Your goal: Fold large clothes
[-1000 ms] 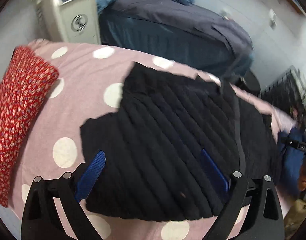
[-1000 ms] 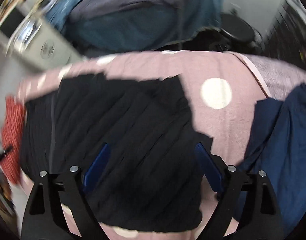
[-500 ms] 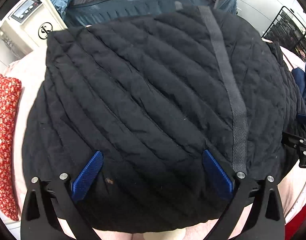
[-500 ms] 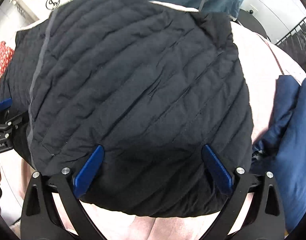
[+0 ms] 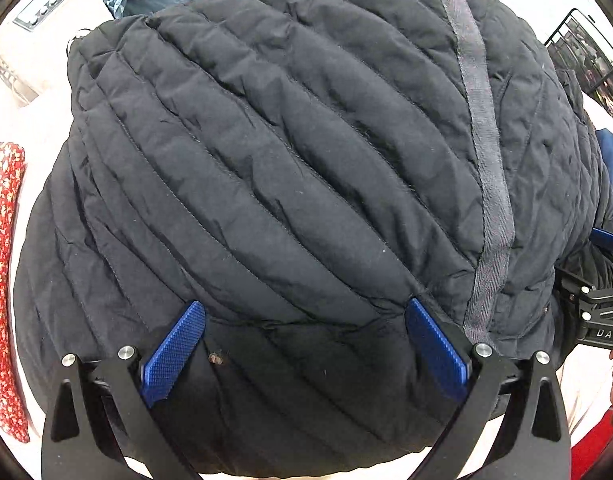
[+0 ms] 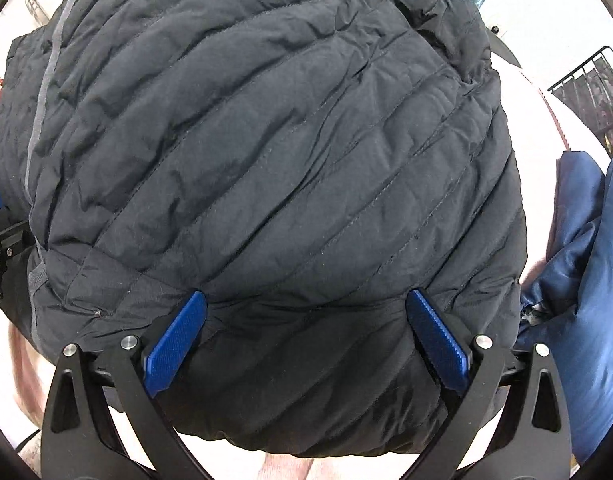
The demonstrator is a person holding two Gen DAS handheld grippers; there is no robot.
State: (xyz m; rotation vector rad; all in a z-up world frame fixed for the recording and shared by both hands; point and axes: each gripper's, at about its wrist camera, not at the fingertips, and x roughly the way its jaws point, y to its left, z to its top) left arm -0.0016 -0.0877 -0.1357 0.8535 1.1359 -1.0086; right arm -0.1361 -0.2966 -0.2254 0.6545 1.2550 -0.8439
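- Through the left wrist camera, a black quilted jacket [image 5: 306, 184] is filling nearly the whole view, its soft puffy channels running in slanted stitched rows and creasing matte and slightly dusty.
- A grey woven tape [image 5: 486, 152] with a herringbone weave is running down the jacket's right part, from the top edge toward the near hem.
- The left gripper [image 5: 306, 344] is pointing steeply down over the jacket with its jaws standing at their widest; the knurled blue pads [image 5: 174, 354] are lying against the fabric on either side, clamping nothing.
- A red flowered cloth [image 5: 2, 280] is lying at the left edge, and the right gripper [image 5: 598, 312] is peeking in at the far right; only thin pale strips of bedding are showing round the jacket's rim.
- Through the right wrist camera, the same jacket [image 6: 274, 168] is lying spread on the pale surface, its rounded near hem [image 6: 326, 440] ending just past the fingers.
- The right gripper [image 6: 306, 336] is likewise spread fully wide, gripping nothing, pads [image 6: 436, 344] resting on the padding.
- A glossy navy garment [image 6: 586, 280] is bunching just beside the jacket's right edge, leaving little free room there; a wire rack [image 6: 594, 92] is standing farther back.
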